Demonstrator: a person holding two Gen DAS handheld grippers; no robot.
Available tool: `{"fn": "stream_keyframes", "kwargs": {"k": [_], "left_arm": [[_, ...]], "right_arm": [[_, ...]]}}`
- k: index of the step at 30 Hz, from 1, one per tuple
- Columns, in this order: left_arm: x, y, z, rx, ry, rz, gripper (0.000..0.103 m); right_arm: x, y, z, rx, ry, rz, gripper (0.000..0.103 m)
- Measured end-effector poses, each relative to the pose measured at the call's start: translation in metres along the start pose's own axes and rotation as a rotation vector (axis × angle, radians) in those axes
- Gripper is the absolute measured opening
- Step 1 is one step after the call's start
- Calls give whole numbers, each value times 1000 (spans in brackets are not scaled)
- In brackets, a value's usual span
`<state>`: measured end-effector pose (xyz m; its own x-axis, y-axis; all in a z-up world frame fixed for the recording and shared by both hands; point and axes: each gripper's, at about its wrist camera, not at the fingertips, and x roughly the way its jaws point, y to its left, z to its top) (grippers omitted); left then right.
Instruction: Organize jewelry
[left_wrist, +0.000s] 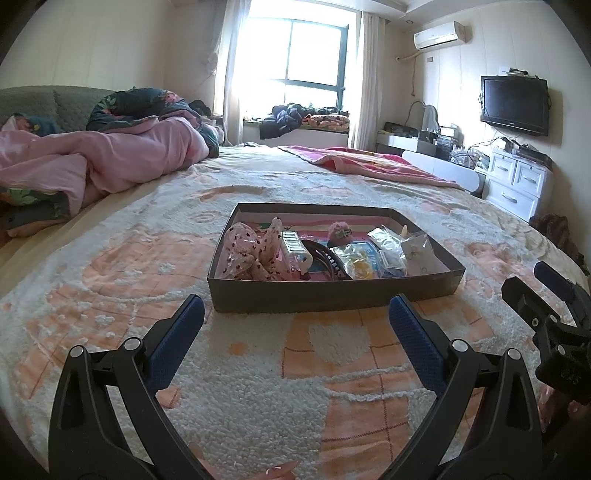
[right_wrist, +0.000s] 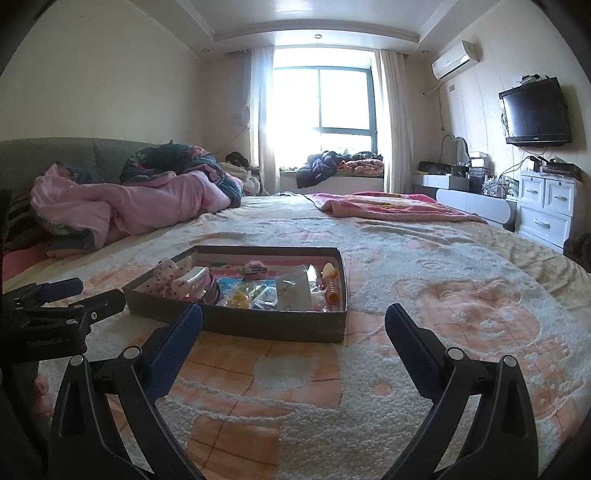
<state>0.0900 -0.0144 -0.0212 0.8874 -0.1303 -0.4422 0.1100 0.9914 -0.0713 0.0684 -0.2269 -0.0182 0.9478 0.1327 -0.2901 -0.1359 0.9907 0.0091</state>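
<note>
A shallow brown cardboard box (left_wrist: 332, 293) (right_wrist: 236, 321) lies on the bed, filled with hair accessories and jewelry. Inside are a pink spotted scrunchie (left_wrist: 251, 251) (right_wrist: 166, 277), a dark hair claw (left_wrist: 325, 256), a clear clip (left_wrist: 293, 249), small plastic bags (left_wrist: 415, 251) (right_wrist: 293, 290) and a yellow coiled item (right_wrist: 330, 282). My left gripper (left_wrist: 295, 317) hovers open just in front of the box, empty. My right gripper (right_wrist: 293, 323) is also open and empty, near the box's front right corner. Each gripper shows at the edge of the other's view.
The bed has a cream and orange fleece blanket (left_wrist: 258, 369). A pink quilt (left_wrist: 110, 162) is heaped at the back left and a pink blanket (left_wrist: 369, 162) at the back right. White drawers (right_wrist: 546, 210) and a wall television (right_wrist: 535, 110) stand on the right.
</note>
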Motion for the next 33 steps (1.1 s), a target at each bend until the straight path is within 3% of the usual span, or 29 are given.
{"fn": "stream_keyframes", "kwargs": {"k": [33], "left_arm": [[-4, 2, 3, -1, -8, 5, 92]], "right_arm": [[-1, 5, 1, -1, -6, 11, 97]]}}
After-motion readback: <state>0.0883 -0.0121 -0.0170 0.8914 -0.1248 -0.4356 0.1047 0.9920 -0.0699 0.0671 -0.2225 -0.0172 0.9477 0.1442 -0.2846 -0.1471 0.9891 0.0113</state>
